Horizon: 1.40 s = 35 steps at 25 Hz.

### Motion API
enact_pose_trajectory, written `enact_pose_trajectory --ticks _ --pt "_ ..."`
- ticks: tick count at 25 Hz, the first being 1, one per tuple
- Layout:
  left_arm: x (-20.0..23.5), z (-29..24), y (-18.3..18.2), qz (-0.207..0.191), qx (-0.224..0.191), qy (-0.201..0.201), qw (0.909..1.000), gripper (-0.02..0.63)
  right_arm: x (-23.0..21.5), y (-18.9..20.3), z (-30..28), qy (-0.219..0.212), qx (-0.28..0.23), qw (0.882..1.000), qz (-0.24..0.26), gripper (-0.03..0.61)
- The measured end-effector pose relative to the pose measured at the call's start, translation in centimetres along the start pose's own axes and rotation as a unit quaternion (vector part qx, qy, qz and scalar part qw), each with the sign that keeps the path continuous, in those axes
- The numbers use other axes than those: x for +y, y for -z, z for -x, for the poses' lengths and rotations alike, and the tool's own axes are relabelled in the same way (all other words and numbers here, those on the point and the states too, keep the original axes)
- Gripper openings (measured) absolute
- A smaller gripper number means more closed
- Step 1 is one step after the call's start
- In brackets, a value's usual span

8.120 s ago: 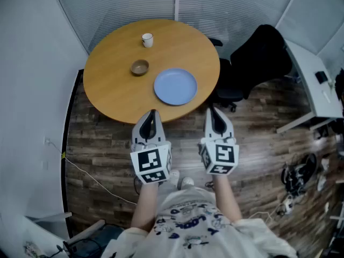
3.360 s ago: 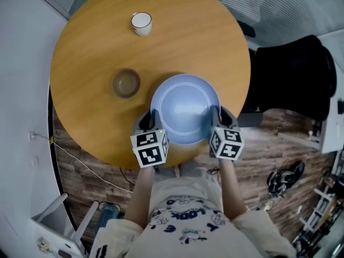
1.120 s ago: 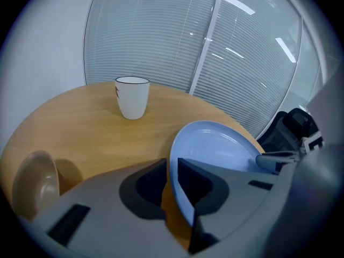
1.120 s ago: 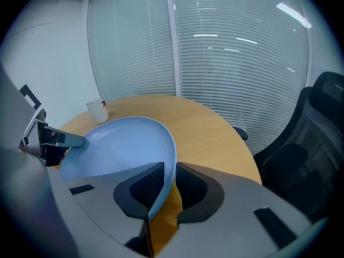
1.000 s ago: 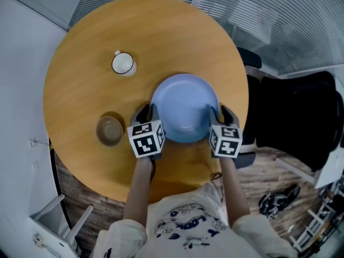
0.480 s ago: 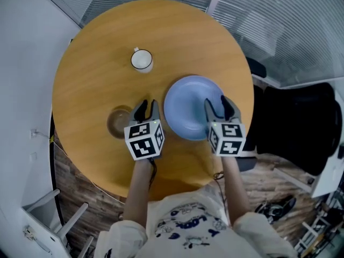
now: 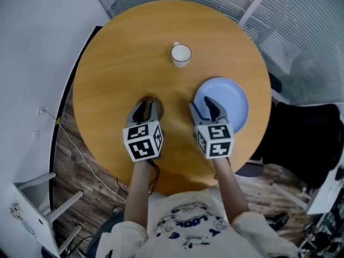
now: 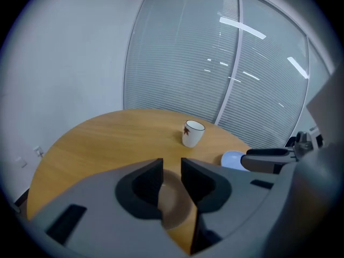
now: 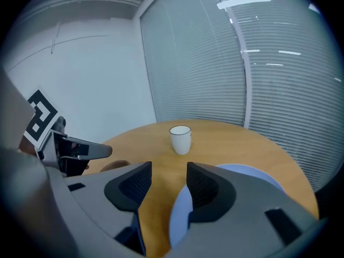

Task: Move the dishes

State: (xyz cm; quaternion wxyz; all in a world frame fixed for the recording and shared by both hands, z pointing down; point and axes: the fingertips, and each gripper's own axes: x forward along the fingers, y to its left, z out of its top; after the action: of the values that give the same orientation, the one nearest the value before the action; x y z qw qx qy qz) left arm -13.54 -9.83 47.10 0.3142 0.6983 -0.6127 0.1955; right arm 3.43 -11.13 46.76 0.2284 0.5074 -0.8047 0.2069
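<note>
A light blue plate (image 7: pixel 230 102) lies flat on the right side of the round wooden table (image 7: pixel 113 63). The right gripper (image 7: pixel 206 109) hovers open at the plate's left edge, holding nothing. A small brown bowl (image 7: pixel 147 99) sits mostly hidden under the left gripper (image 7: pixel 146 107), which is open above it without touching. Both pairs of jaws have just been opening, and nothing is between them. A white cup (image 7: pixel 181 54) stands farther back. In the left gripper view the bowl (image 8: pixel 172 204) shows through the gap of that gripper (image 8: pixel 172 168). The right gripper view has the plate (image 9: pixel 252 177) below its gripper (image 9: pixel 169 173).
A black office chair (image 7: pixel 309 138) stands close to the table's right edge. White furniture (image 7: pixel 32 214) and a thin cable (image 7: pixel 80 149) are on the wood floor at the left. Window blinds (image 8: pixel 215 52) run behind the table.
Both grippers have let go of the blue plate and shifted left. The plate now rests on the table's right side. The left gripper now hangs over the brown bowl.
</note>
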Motion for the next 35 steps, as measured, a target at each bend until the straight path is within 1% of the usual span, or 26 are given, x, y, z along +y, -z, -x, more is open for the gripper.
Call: enact_pose_trajectory --ticks 4,5,7,10,16,24,28,35 --pt "3.6 1.5 1.3 0.021 0.003 -0.021 0.9996 0.084 4.1 0.0 -1.4 -0.03 0.007 0.999 0.008 0.198" --pt "4.3 1.7 1.6 0.024 0.005 -0.025 0.9994 0.084 4.8 0.1 -1.8 -0.033 0.01 0.999 0.007 0.187" --pt "5.5 1.7 2.4 0.028 0.011 -0.032 0.999 0.084 5.9 0.5 -2.6 -0.034 0.015 0.999 0.006 0.143" --pt "6.7 1.6 3.6 0.029 0.021 -0.037 0.9987 0.084 7.3 1.2 -3.6 -0.037 0.026 0.999 0.005 0.12" --pt "7.2 0.1 5.0 0.041 0.037 -0.027 0.9981 0.086 8.9 2.4 -5.8 -0.044 0.053 0.998 0.009 0.115" --pt "7.3 -1.9 6.8 0.058 0.06 -0.012 0.9964 0.084 9.8 4.6 -7.9 -0.051 0.083 0.995 0.009 0.059" --pt "7.0 -2.8 7.1 0.064 0.064 -0.01 0.9958 0.084 10.0 5.2 -8.6 -0.055 0.088 0.995 0.011 0.041" --pt "5.9 -3.1 7.4 0.068 0.067 0.008 0.9954 0.084 10.2 5.0 -8.5 -0.051 0.085 0.995 0.005 0.028"
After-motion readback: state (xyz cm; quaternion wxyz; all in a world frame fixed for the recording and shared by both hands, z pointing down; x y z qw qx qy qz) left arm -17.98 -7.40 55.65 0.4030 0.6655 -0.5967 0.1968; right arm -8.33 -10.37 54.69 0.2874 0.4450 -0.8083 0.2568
